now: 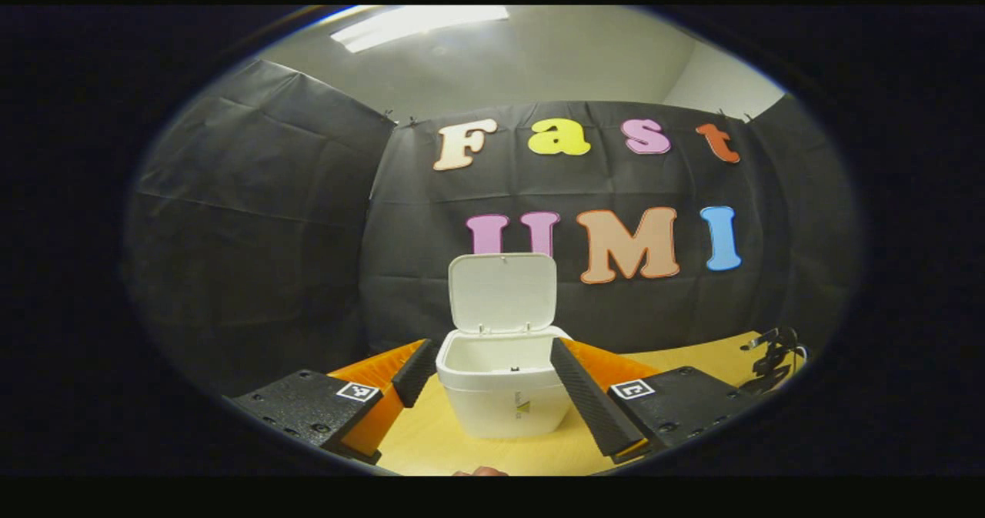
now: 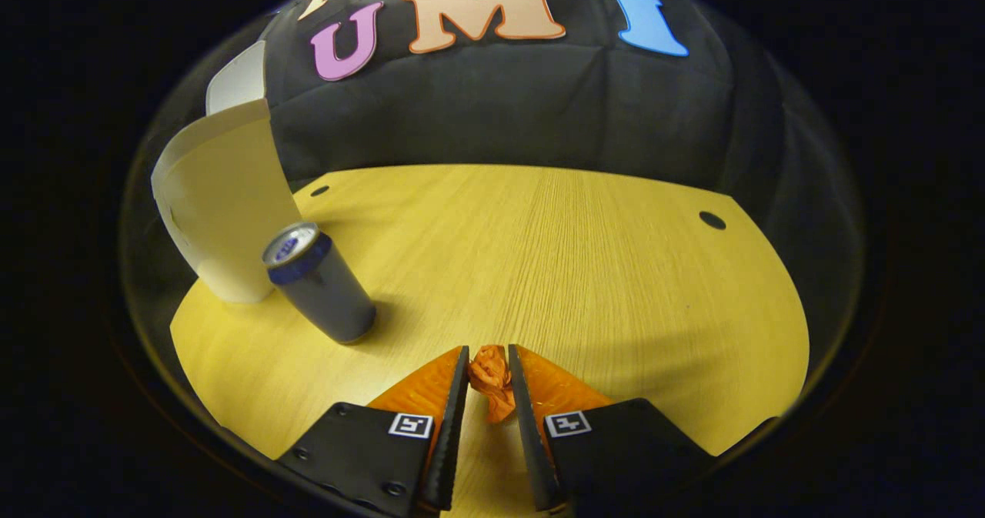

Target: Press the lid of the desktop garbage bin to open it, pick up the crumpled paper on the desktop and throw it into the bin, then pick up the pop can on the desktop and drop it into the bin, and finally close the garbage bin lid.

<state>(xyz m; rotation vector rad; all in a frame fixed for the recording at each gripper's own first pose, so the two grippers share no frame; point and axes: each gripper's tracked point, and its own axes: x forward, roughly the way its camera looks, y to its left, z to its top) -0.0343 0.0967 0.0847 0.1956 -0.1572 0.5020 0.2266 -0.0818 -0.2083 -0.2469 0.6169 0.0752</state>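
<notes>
Wooden desktop (image 2: 585,272), pop can (image 2: 322,283) upright, bin (image 1: 500,383) lid (image 1: 502,291) raised

The left gripper view looks level at the open bin (image 1: 504,379) from close by. The right gripper view tilts down over the tabletop (image 2: 585,272), the bin (image 2: 219,202) at its left edge.
</notes>
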